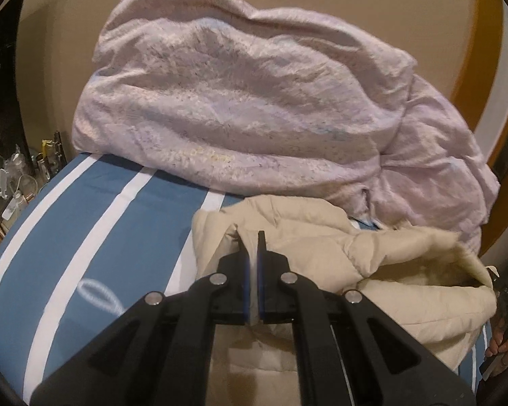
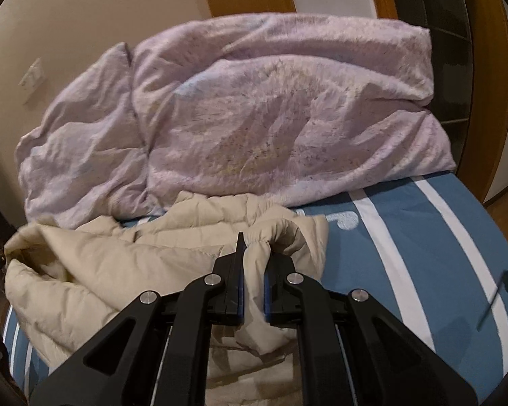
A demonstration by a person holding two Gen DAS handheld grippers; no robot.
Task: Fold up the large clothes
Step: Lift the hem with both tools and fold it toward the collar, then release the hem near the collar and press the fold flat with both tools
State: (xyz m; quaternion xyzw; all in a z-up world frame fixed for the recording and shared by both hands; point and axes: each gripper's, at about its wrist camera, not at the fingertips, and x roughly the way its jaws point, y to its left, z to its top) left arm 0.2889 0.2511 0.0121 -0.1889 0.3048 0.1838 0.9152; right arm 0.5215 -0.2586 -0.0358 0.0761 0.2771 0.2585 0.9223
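Observation:
A cream puffy jacket (image 1: 321,247) lies crumpled on a blue bed sheet with white stripes (image 1: 94,223). My left gripper (image 1: 253,240) is shut on a thin fold of the jacket at its left edge. In the right wrist view the jacket (image 2: 118,264) spreads to the left. My right gripper (image 2: 254,243) is shut on a thick bunched part of it, with cream cloth filling the gap between the fingers. The jacket's hood or collar opening (image 1: 440,270) gapes at the right of the left wrist view.
A large rumpled lilac duvet (image 1: 254,101) is heaped at the far side of the bed, also in the right wrist view (image 2: 254,108). A cluttered bedside shelf (image 1: 20,176) stands at left. Wooden door frames (image 2: 484,101) and the floor lie to the right.

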